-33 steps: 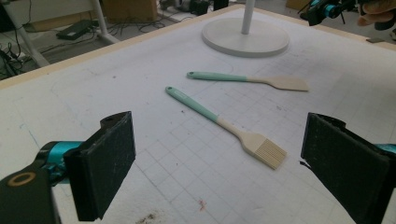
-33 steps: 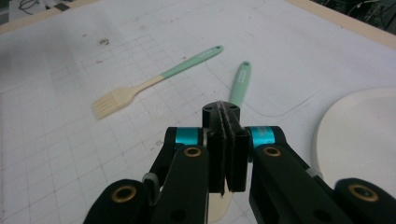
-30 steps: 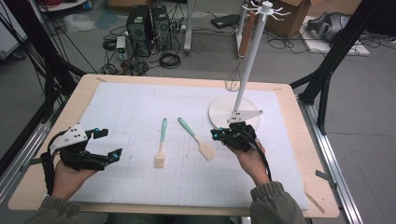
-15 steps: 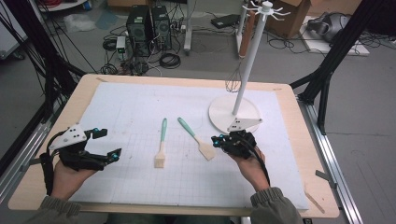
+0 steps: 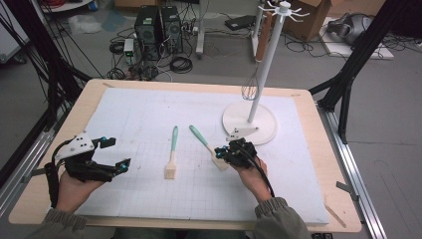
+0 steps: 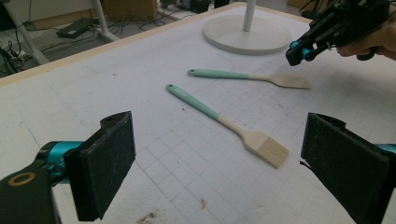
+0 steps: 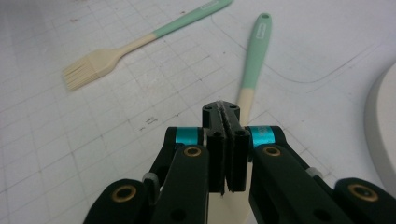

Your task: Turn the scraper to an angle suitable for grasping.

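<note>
A pastry brush (image 5: 171,154) with a teal handle and a teal-handled spatula (image 5: 206,146) lie side by side mid-table on the white mat. My right gripper (image 5: 220,151) is shut, its pads pressed together with nothing between them. It hovers low over the spatula's pale blade, whose handle (image 7: 254,51) runs on beyond the jaw tips (image 7: 223,109); the brush (image 7: 112,56) lies off to the left there. My left gripper (image 5: 117,153) rests at the table's left, open wide and holding nothing. In the left gripper view its pads (image 6: 107,163) frame the brush (image 6: 233,128), with the spatula (image 6: 261,79) and the right gripper (image 6: 299,51) behind.
A white utensil stand (image 5: 249,124) with a round base stands just behind the right gripper; a wire whisk (image 5: 250,89) hangs on its pole. Its base rim (image 7: 385,126) is close at the right. The mat covers most of the wooden table (image 5: 343,164).
My right gripper has come down and moved left from the stand's base toward the spatula's blade, staying shut. The left gripper has not moved.
</note>
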Demonstrator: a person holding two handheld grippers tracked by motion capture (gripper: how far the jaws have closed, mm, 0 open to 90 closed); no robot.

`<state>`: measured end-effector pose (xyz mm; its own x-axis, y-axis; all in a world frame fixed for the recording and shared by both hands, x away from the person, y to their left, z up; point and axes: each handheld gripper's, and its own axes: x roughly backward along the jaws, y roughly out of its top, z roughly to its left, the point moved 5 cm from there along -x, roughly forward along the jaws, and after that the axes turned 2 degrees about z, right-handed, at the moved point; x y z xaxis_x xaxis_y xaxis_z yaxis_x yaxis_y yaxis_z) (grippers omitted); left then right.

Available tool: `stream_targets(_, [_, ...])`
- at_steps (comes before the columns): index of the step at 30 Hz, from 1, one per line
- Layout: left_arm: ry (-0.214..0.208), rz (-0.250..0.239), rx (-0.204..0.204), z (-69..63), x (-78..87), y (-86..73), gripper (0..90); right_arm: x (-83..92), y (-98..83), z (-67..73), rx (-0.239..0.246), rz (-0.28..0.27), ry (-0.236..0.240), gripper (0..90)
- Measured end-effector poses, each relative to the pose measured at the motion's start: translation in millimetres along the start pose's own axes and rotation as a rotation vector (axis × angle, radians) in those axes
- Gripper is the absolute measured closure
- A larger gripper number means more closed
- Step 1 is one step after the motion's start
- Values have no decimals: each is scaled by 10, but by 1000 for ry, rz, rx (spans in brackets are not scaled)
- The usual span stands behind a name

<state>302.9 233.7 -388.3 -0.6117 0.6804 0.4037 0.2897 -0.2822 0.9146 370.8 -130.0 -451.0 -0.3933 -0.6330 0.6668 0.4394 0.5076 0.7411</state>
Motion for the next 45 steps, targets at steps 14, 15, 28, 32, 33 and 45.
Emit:
stream_targets(14, [-3, -4, -2, 1, 11, 7, 105, -340, 2, 16, -15, 64, -6, 893])
stream_targets(15, [-4, -1, -3, 4, 14, 6, 105, -357, 0, 16, -21, 65, -5, 893])
stream_targets(28, [-6, -2, -4, 7, 15, 4, 105, -369, -5, 26, 12, 91, -36, 895])
stream_targets(32, [-4, -6, -3, 6, 23, 10, 105, -345, -8, 26, 24, 98, -51, 896])
stream_targets(33, [-6, -6, -3, 6, 26, 9, 104, -338, -9, 25, 24, 100, -56, 896])
stream_targets(45, [-8, -6, -1, 4, 10, 15, 105, -395, 16, 47, 46, 120, -76, 897])
